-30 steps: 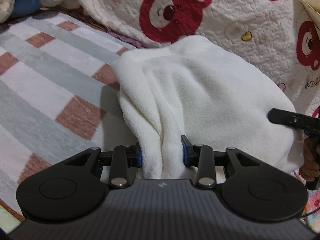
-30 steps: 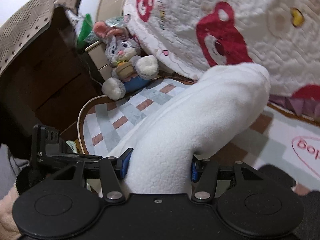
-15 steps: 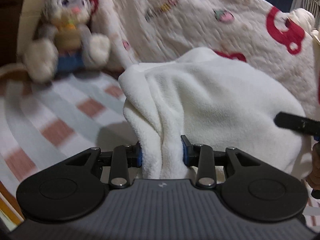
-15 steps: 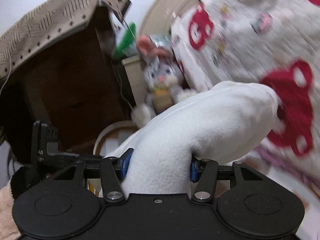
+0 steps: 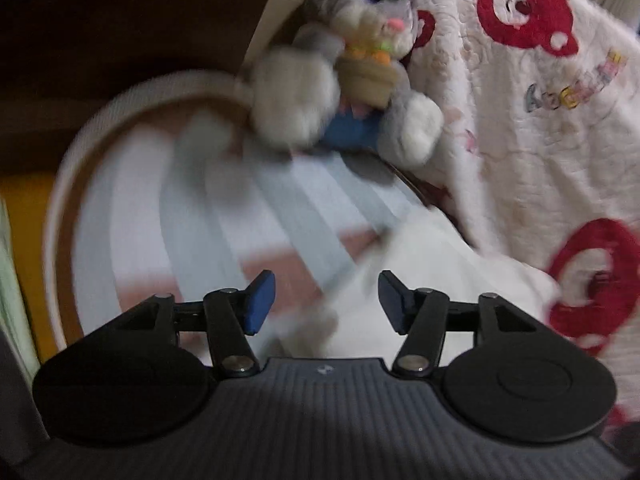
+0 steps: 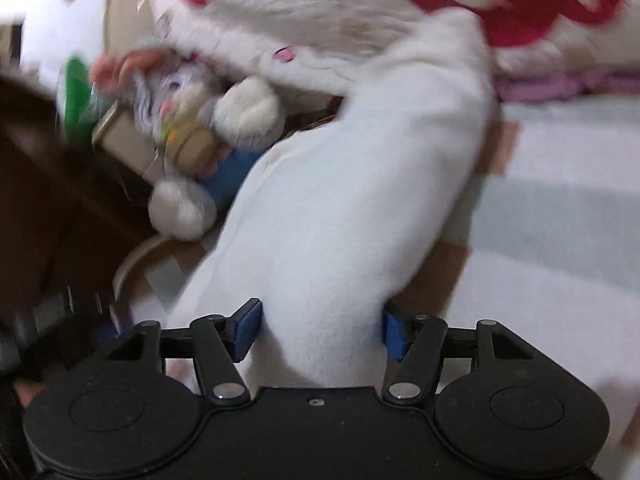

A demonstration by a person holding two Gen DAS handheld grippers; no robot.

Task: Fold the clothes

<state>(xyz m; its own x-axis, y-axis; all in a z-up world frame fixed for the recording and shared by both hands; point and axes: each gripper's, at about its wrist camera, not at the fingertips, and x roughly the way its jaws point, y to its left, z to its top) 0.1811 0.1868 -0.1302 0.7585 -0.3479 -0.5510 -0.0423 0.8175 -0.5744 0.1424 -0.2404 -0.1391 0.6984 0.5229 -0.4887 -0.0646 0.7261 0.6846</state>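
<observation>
My left claw (image 5: 326, 304) has its blue-padded fingers spread apart with nothing between them; the white fleece garment (image 5: 420, 280) lies blurred just ahead of it and to the right, on the striped grey, white and rust-brown rug (image 5: 208, 216). My right claw (image 6: 316, 330) is clamped on a thick fold of that same white fleece garment (image 6: 360, 200), which fills the gap between the pads and stretches away ahead of the claw and up to the right. Beyond both claws sits a grey plush rabbit with white paws and a blue lower body (image 5: 360, 76), left of the fleece in the right view (image 6: 196, 128). Behind it hangs a cream quilted blanket with red bear faces (image 5: 540, 92), blurred in the right view (image 6: 360, 4).
</observation>
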